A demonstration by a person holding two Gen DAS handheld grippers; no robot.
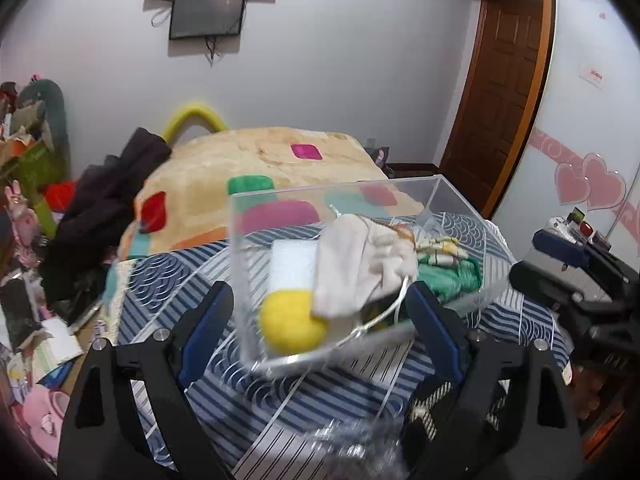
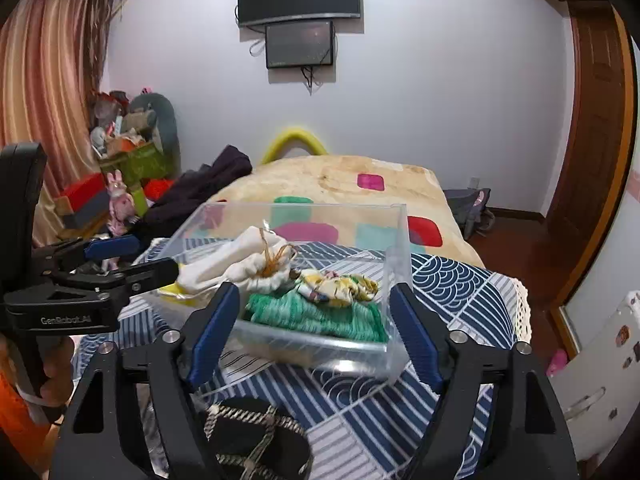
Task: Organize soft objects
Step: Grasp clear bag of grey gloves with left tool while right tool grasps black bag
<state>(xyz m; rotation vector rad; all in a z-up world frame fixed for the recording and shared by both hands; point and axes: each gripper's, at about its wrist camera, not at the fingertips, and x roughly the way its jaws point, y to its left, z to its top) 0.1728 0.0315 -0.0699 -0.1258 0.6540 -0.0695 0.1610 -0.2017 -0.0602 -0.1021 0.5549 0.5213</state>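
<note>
clear box on striped cloth holds white pouch, green knit, yellow ball. left gripper and right gripper both spread wide, holding nothing.

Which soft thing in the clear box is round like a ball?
The yellow ball. It's round and fuzzy in the box's corner; the white pouch and green knit are floppy cloth.

Yellow ball half hidden under white pouch, black striped item cut off below
</note>
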